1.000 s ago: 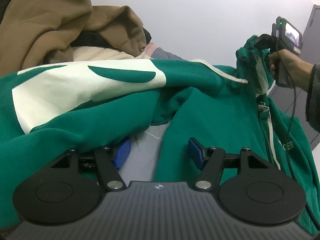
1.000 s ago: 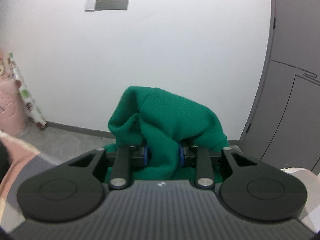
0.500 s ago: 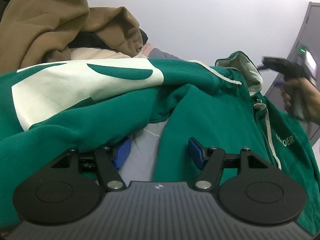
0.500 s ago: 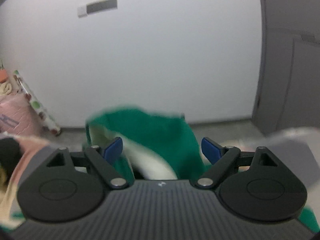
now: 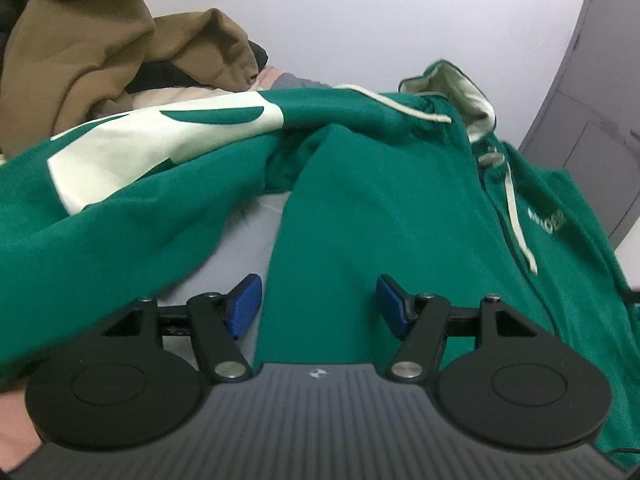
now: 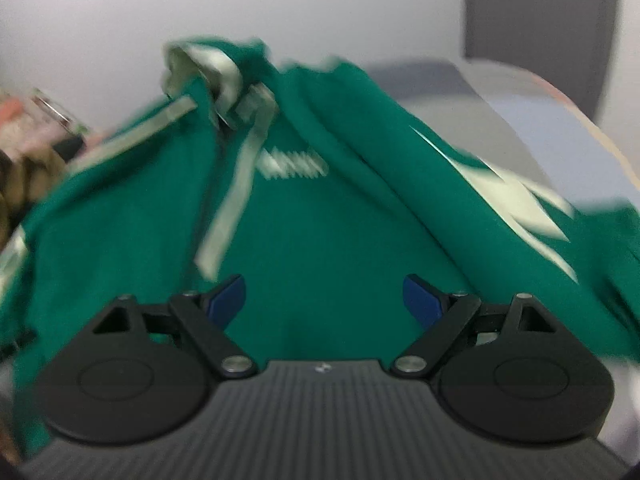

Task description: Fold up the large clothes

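- Left wrist view: the green hoodie [image 5: 384, 200] lies spread across a pale grey bed [image 5: 240, 248], its front facing up, hood [image 5: 456, 96] at the far end near the white wall [image 5: 360, 12].
- The left gripper [image 5: 318, 304] sits low over the hoodie's front panel with its blue pads [image 5: 244, 306] spread apart, holding nothing; one pad is over bare bed, the other over green cloth.
- A sleeve with a cream patch [image 5: 160, 144] runs across to the left, bunched and raised above the bed.
- A cream drawstring [image 5: 518, 216] trails down beside the zip, next to small chest lettering [image 5: 546, 220].
- Behind the sleeve a heap of tan clothing [image 5: 100, 48] is piled up.
- A grey cabinet [image 5: 600, 100] stands at the right.
- Right wrist view, blurred: the right gripper [image 6: 324, 300] is over the same hoodie [image 6: 320, 240], its fingers wide apart and empty.
- The hood [image 6: 200, 64] and drawstring [image 6: 232, 200] show ahead of it, the lettering [image 6: 292, 166] just beyond, another cream patch [image 6: 516, 204] to the right.
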`<state>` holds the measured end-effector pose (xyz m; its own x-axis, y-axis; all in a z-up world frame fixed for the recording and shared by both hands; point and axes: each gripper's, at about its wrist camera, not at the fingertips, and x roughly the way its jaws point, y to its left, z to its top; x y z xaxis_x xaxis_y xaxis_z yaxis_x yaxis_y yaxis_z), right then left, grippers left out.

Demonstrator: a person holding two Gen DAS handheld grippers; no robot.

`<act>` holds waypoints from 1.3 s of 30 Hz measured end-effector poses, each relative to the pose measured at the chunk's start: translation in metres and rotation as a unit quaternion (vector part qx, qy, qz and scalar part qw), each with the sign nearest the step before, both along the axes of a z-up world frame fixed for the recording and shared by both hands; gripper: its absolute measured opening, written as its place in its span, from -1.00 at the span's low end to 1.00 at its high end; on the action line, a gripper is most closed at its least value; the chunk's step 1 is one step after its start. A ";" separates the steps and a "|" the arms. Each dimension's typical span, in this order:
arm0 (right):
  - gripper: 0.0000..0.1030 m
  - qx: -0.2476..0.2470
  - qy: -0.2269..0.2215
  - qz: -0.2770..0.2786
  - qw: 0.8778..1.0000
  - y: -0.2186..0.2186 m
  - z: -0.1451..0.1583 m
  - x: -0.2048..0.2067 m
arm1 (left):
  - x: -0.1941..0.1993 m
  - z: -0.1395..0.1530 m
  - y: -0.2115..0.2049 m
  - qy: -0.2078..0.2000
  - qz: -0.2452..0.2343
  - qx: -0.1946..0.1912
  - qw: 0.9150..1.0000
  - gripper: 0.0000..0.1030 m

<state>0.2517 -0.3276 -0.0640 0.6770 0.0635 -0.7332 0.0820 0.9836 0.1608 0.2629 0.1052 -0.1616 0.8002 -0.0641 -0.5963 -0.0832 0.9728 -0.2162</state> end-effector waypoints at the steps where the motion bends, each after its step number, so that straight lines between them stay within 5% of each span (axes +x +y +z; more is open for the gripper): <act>1: 0.69 -0.005 0.011 -0.005 1.000 -0.007 -0.003 -0.017 | -0.004 0.001 -0.001 0.006 0.003 0.004 1.000 0.33; 8: 0.68 0.014 0.033 -0.017 0.999 -0.055 -0.013 -0.082 | -0.037 0.011 0.011 0.046 0.024 -0.031 0.998 0.33; 12: 0.68 0.034 0.085 0.032 0.995 -0.058 -0.030 -0.081 | -0.055 0.019 0.008 0.041 0.027 0.005 0.999 0.33; 16: 0.72 0.148 0.137 0.074 0.977 -0.046 -0.057 -0.070 | -0.066 0.018 0.012 0.060 0.033 -0.021 0.997 0.33; 19: 0.75 0.127 0.123 0.099 0.979 -0.024 -0.053 -0.074 | -0.070 0.012 0.015 0.084 0.040 -0.024 0.995 0.33; 26: 0.64 0.248 0.063 0.131 0.958 -0.023 -0.034 -0.073 | -0.075 0.006 0.031 0.096 0.058 -0.066 0.992 0.34; 29: 0.63 0.257 0.056 0.130 0.956 -0.024 -0.030 -0.070 | -0.080 0.004 0.036 0.100 0.058 -0.092 0.989 0.41; 35: 0.13 0.151 0.121 0.127 0.973 -0.007 -0.050 -0.069 | -0.088 0.002 0.041 0.106 0.061 -0.134 0.983 0.43; 39: -0.54 0.131 0.112 0.121 0.978 -0.006 -0.047 -0.072 | -0.092 0.000 0.042 0.111 0.049 -0.163 0.979 0.40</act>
<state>0.1799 -0.3337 -0.1106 0.4428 0.4075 -0.7987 -0.0856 0.9059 0.4148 0.1709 0.1475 -0.1611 0.6651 -0.2087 -0.7170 -0.2537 0.8399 -0.4798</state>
